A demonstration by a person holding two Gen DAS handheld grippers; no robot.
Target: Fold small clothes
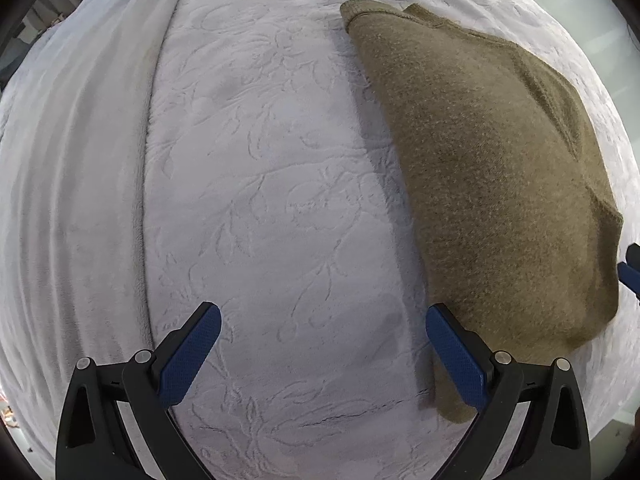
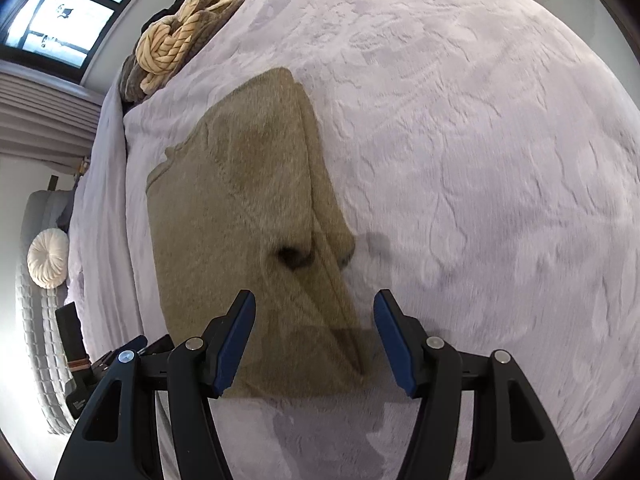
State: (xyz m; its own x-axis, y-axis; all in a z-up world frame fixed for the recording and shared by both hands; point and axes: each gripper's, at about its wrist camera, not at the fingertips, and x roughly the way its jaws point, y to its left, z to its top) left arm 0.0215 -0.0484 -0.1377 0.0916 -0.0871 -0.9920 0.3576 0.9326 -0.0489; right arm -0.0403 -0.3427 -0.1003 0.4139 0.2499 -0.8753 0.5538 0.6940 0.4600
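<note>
An olive-brown knit garment lies folded on the pale embossed bedspread, at the right of the left wrist view. My left gripper is open and empty, its right finger at the garment's near left edge. In the right wrist view the same garment lies left of centre, with stacked folded edges along its right side. My right gripper is open and empty, hovering over the garment's near right corner. A blue tip of the right gripper shows at the far right edge.
A cream knot cushion on a brown throw sits at the bed's far left. A round white cushion and grey quilted seat are beside the bed. A smooth sheet drapes the bed's left edge. A window is beyond.
</note>
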